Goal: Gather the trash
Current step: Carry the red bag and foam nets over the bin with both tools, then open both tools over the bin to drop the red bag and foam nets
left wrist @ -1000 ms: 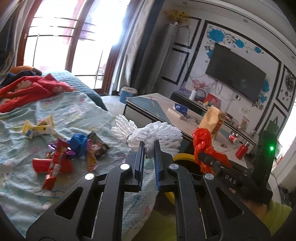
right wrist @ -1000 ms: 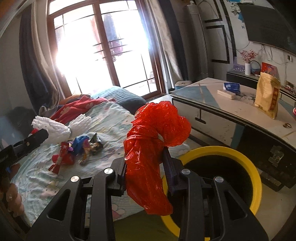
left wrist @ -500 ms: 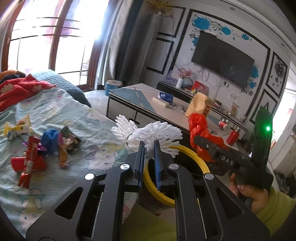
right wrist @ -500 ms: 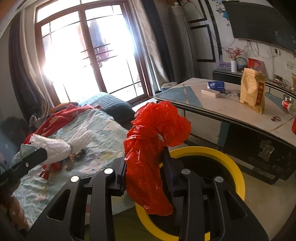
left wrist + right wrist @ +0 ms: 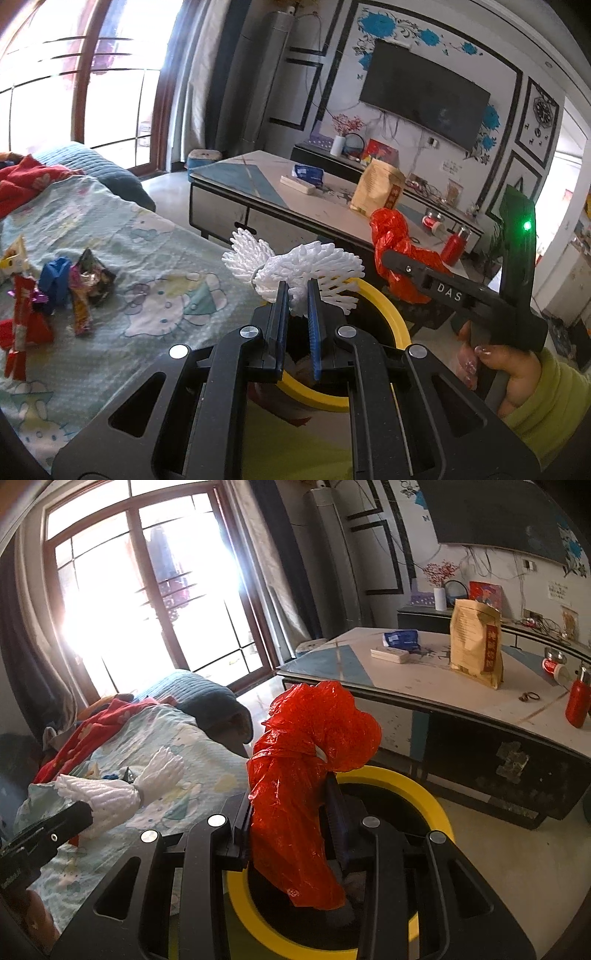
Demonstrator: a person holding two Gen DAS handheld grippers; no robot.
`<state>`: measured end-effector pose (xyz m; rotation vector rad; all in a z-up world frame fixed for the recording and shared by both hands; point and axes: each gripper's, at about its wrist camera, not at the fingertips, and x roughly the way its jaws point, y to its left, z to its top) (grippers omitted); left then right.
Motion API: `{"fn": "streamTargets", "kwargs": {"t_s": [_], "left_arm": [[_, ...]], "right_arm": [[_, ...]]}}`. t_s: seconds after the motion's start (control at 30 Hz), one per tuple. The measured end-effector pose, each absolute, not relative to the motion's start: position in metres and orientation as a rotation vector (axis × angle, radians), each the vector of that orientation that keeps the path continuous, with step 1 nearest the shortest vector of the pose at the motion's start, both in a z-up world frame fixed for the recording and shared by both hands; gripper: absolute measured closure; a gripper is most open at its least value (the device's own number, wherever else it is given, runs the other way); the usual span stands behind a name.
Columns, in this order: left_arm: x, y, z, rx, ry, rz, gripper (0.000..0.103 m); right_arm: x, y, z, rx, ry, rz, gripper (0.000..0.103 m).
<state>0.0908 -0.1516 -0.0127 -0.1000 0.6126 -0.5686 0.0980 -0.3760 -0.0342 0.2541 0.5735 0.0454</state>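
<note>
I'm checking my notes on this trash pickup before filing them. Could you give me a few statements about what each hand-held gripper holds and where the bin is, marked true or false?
1. The left hand-held gripper is shut on a white foam fruit net. True.
2. The right hand-held gripper holds a blue plastic bag. False: it is shut on a red plastic bag.
3. The yellow-rimmed bin stands on the coffee table. False: it is on the floor, below both grippers, beside the coffee table.
4. Snack wrappers lie on the bed cover. True.
5. The red bag already lies inside the bin. False: it hangs from the gripper over the opening.
</note>
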Motion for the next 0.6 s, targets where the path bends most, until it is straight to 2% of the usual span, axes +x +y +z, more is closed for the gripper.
{"fn": "streamTargets", "kwargs": {"t_s": [0.6], "left_arm": [[0.100, -0.198, -0.042, -0.048, 0.700, -0.660, 0.097]], "right_arm": [[0.103, -0.413, -0.060, 0.292, 0.661, 0.015, 0.071]]}}
